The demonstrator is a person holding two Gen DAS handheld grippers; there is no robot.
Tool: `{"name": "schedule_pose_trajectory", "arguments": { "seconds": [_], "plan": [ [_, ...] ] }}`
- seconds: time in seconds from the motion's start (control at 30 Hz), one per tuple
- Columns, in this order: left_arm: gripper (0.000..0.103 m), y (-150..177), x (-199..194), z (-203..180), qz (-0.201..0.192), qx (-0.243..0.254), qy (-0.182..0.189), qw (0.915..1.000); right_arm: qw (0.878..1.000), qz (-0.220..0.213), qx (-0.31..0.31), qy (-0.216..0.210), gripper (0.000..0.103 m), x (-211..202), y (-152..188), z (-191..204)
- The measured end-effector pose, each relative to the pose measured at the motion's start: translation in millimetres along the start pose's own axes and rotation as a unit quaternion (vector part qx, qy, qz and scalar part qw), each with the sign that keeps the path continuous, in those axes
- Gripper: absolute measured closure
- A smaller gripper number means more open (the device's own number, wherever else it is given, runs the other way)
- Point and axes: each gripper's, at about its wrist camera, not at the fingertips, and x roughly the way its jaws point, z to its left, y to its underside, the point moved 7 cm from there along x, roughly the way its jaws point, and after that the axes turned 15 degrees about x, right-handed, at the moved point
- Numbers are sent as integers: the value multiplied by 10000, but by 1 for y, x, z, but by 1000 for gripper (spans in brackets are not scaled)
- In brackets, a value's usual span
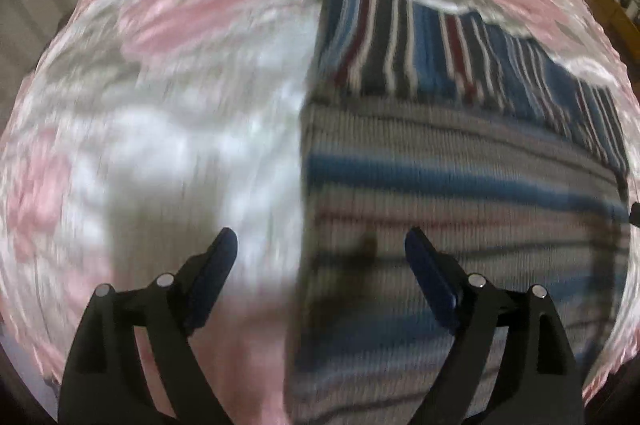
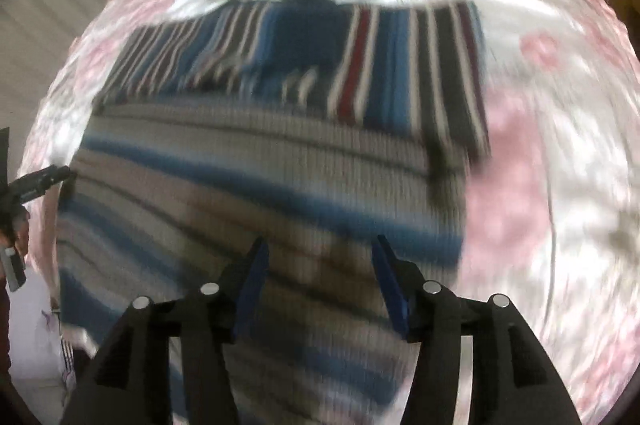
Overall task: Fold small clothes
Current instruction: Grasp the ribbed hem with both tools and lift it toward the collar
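Hovering over a striped garment [image 1: 460,185], the left gripper [image 1: 320,245] has its jaws spread wide and empty, one blue pad above the pink-and-white floral sheet [image 1: 160,125], the other above the cloth's left edge. The garment lies flat on the sheet, its near part pale with blue bands, its far part darker with upright stripes.

From the right wrist, the right gripper [image 2: 318,249] is likewise parted and holds nothing, poised above the garment [image 2: 260,177] near its right edge. Part of the other tool shows at far left. Both views are motion-blurred.
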Motion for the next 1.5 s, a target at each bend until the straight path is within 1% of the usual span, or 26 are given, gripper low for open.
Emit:
{"name": "schedule_pose_trajectory", "arguments": {
  "seconds": [0.07,0.17,0.2,0.3,0.43,0.57,0.6,0.63,0.7,0.77,0.83,0.9,0.97,1.03,1.1,1.17,1.2,1.23,1.27,1.3,1.33,1.37,1.4,1.43,1.47,1.5],
  "plan": [
    [18,27,-4,-3,116,-34,61,9999,9998,141,120,-38,45,-9,40,-13],
    [18,71,-9,-7,310,-189,292,9989,9989,270,378,-100,40,-19,83,-30],
    [17,78,-9,-7,330,-233,342,9986,9985,321,441,-79,40,-22,99,-36],
    [16,108,-9,-11,474,-327,508,9971,9982,344,484,9,40,-29,130,-45],
    [15,127,-10,-19,538,-208,471,9972,9977,427,535,31,39,-29,160,-49],
    [14,138,-10,-32,551,-143,644,9963,9959,573,696,-49,39,-20,177,-48],
    [14,140,-9,-36,563,-147,738,9956,9954,607,742,-87,39,-18,180,-46],
    [14,144,-7,-42,590,-191,922,9938,9950,641,756,-88,39,-14,185,-45],
    [14,147,-5,-53,586,-258,1183,9909,9955,654,684,5,39,-10,190,-43],
    [14,151,-4,-61,563,-192,1118,9920,9962,638,587,88,36,-4,196,-39],
    [15,153,-4,-65,517,-224,1122,9921,9955,685,648,83,36,1,200,-38],
    [25,153,-9,-76,474,-282,1197,9913,9951,693,709,-22,35,2,202,-36],
    [29,153,-11,-80,460,-253,1320,9899,9943,749,719,-225,35,1,204,-30],
    [30,152,-9,-85,503,-197,1389,9888,9931,823,741,-390,35,3,205,-24],
    [30,151,-4,-89,547,-94,1356,9892,9929,881,689,-415,36,8,206,-21],
    [30,150,0,-89,564,-67,1358,9891,9939,864,610,-306,38,12,206,-20],
    [30,147,3,-91,566,-78,1358,9891,9940,852,600,-319,39,12,207,-19],
    [30,146,3,-91,562,-84,1326,9895,9939,847,602,-381,42,11,208,-18],
    [35,145,3,-94,551,-70,1306,9899,9937,853,599,-419,46,12,208,-15],
    [40,144,1,-96,532,-24,1292,9902,9937,859,568,-450,47,12,209,-13],
    [44,140,2,-99,521,-7,1275,9905,9940,844,534,-442,51,13,209,-13],
    [53,138,2,-100,501,-4,1278,9905,9945,830,477,-429,57,14,208,-11],
    [59,137,1,-101,484,-24,1333,9899,9949,811,445,-409,59,14,208,-11],
    [62,137,1,-101,464,-59,1373,9894,9948,804,453,-430,66,15,207,-11],
    [68,131,4,-106,447,-80,1393,9892,9945,812,459,-475,77,15,206,-11],
    [75,130,4,-106,437,-94,1409,9890,9939,831,465,-556,83,14,205,-11]
  ]
}}
